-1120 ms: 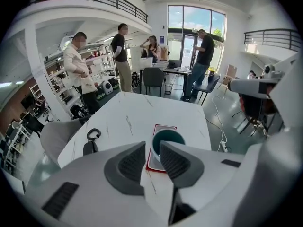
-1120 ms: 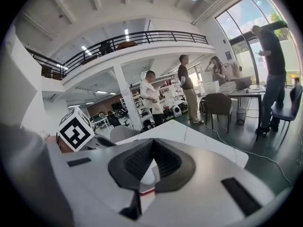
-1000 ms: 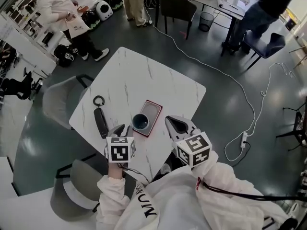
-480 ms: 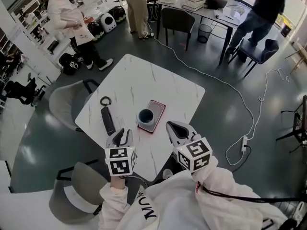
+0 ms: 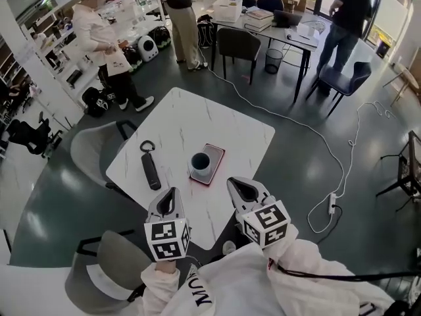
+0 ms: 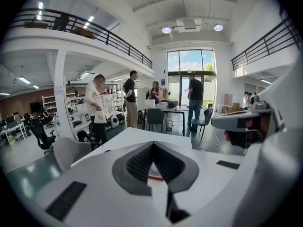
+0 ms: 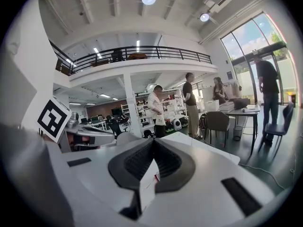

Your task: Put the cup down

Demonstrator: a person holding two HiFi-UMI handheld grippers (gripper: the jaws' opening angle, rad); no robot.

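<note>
A dark blue cup (image 5: 200, 161) stands upright on a thin red pad (image 5: 214, 157) near the middle of the white marble table (image 5: 184, 120). Neither gripper touches it. My left gripper (image 5: 173, 192) hangs over the table's near edge, below and left of the cup, jaws together. My right gripper (image 5: 231, 182) sits to the cup's lower right, also shut. In the left gripper view the left gripper (image 6: 152, 144) has its tips meeting with nothing between them. The right gripper (image 7: 154, 142) looks the same in its own view. The cup is hidden behind the jaws in both gripper views.
A black strap-like object with a ring (image 5: 150, 170) lies on the table left of the cup. Grey chairs stand at the table's left (image 5: 89, 153) and near-left (image 5: 112, 268). A white cable (image 5: 316, 133) runs across the floor on the right. People stand at the back.
Both grippers have drawn back from the cup toward the table's near edge. The cup stays standing on the red pad. The head view has tilted up.
</note>
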